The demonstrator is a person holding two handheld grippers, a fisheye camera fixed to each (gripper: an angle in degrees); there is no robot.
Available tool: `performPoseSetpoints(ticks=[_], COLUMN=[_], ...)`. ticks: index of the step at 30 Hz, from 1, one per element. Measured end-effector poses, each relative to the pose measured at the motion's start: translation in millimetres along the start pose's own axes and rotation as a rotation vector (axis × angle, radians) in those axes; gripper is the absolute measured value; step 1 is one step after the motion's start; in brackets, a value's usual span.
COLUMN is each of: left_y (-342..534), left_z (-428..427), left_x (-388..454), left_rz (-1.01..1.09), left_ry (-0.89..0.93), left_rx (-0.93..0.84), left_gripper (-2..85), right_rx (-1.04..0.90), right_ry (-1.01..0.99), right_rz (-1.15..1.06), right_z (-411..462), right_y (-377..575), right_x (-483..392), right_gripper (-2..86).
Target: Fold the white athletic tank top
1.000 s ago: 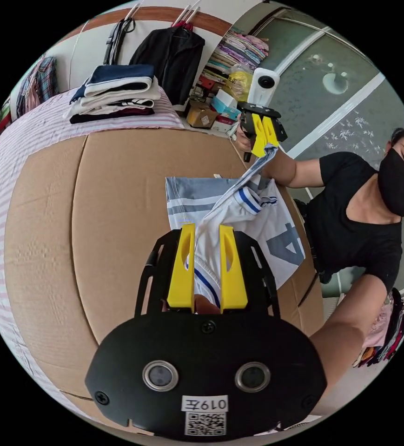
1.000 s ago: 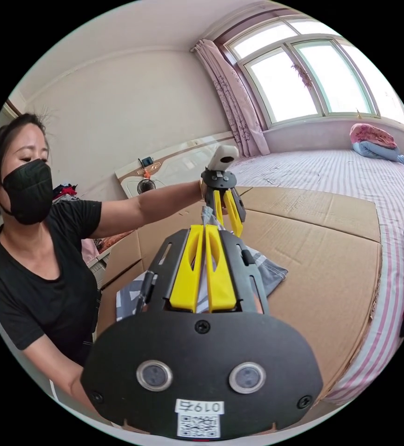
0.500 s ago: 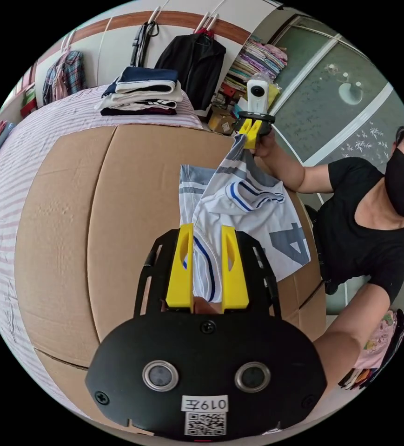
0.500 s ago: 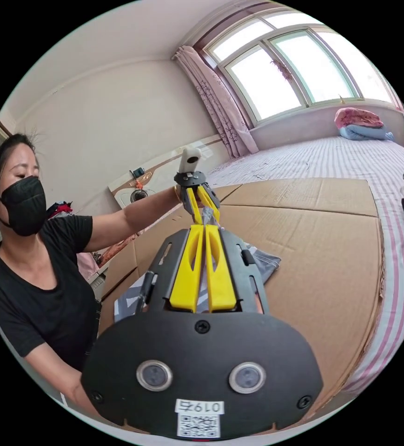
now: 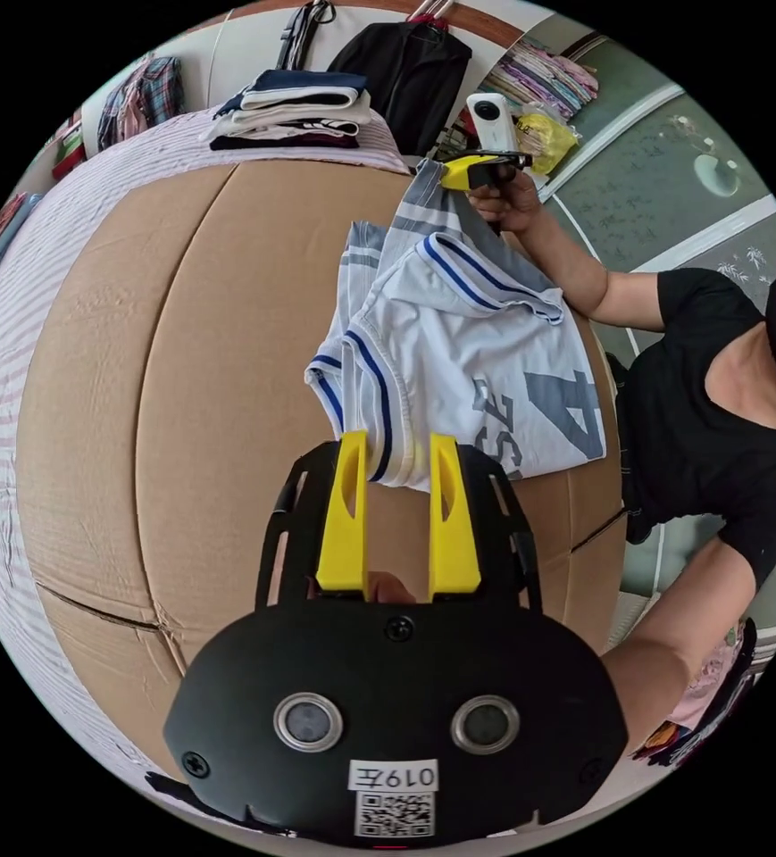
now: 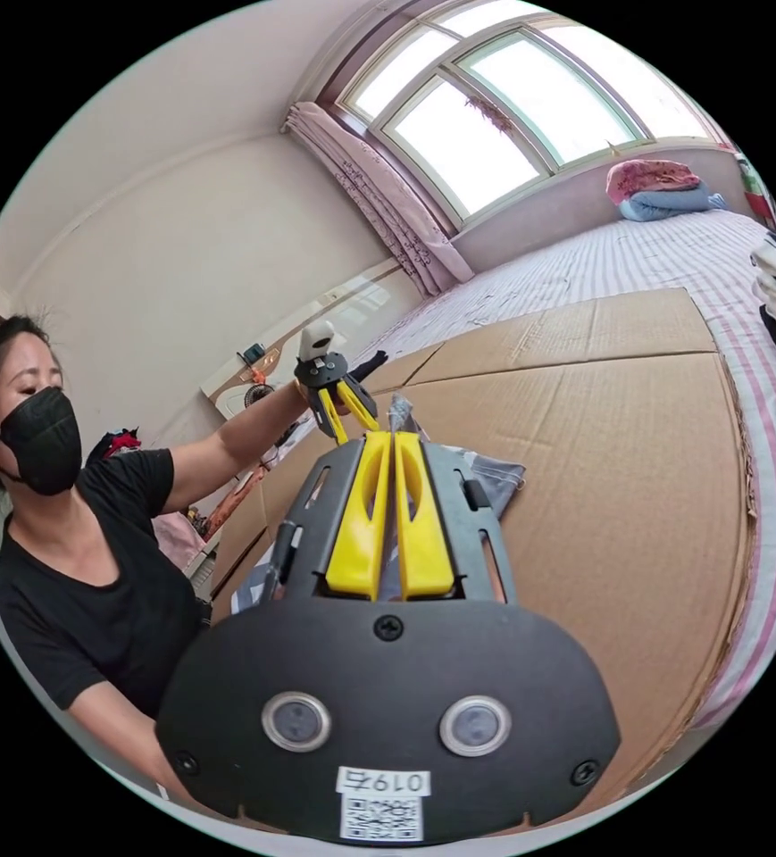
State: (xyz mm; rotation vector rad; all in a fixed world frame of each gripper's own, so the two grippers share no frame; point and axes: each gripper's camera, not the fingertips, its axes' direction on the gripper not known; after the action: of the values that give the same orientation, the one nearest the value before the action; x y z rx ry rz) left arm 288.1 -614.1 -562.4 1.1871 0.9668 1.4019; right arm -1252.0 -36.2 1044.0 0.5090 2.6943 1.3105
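Right gripper view: right tool [image 6: 392, 446] clamped on tank top [image 5: 468, 357]; left tool [image 5: 392, 446] jaws apart.

Cardboard [image 5: 137, 375] bare left of top [image 5: 459, 357]; clothes stack [image 5: 294, 107] at far edge; person [image 5: 718, 420] along right.

Flattened cardboard [image 5: 182, 357] covers the striped bed [image 5: 12, 295], bearing the tank top [image 5: 477, 357].

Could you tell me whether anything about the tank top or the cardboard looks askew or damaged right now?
The tank top lies bunched and crooked on the cardboard, its blue-trimmed edges doubled over. The cardboard shows creases and a torn seam near its lower edge. Nothing else stands out.
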Motion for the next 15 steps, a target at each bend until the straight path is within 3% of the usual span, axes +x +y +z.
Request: performPoseSetpoints(ticks=[5, 10, 15], left_y=[5, 34, 63], left_z=[6, -15, -23], left_x=[-8, -3, -18], left_rz=[-0.018, -0.006, -0.089], left_ry=[0.001, -0.024, 0.026], left_rx=[-0.036, 0.107, 0.174], left_gripper=[2.1, 0.8, 0.5], right_rx=[-0.071, -0.099, -0.121], right_ry=[0.034, 0.073, 0.094], right_rz=[0.010, -0.025, 0.115], right_z=[3, 4, 17], right_y=[-26, -50, -62], right_x=[4, 6, 39], right_gripper=[-0.6, -0.6, -0.5])
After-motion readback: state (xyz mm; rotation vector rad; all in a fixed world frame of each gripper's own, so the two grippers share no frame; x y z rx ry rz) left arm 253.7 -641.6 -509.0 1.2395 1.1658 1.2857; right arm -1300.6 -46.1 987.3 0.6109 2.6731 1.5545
